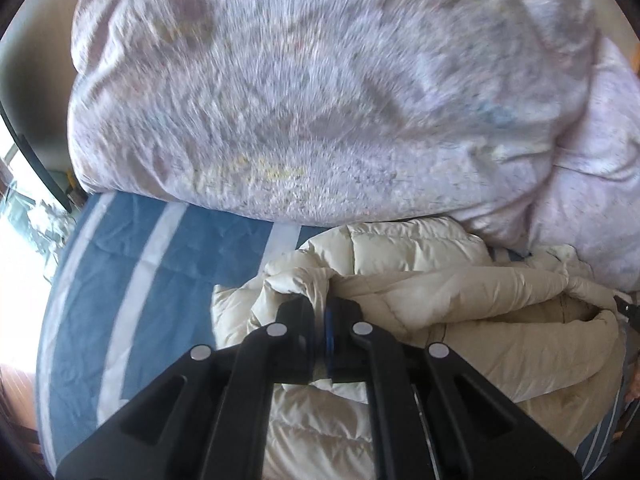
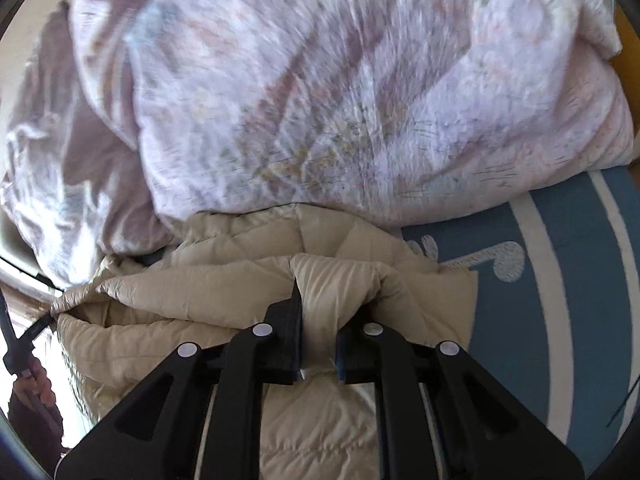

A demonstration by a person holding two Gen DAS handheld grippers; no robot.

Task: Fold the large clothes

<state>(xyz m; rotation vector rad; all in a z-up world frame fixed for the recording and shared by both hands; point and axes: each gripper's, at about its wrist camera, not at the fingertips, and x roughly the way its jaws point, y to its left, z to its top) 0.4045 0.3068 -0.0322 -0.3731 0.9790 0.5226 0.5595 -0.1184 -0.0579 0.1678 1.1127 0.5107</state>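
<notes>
A cream quilted puffer jacket lies bunched on a blue bed sheet with white stripes. In the left wrist view my left gripper is shut on a pinched fold of the jacket's edge. In the right wrist view the same jacket spreads leftwards, and my right gripper is shut on a thick bunched fold of it. The other gripper and the hand holding it show at the left edge of the right wrist view. Both views are motion-blurred towards the top.
A big pale pink patterned duvet is heaped behind the jacket, touching its far edge; it fills the top of the right wrist view too. Blue sheet lies to the right there. A bright window is at the left.
</notes>
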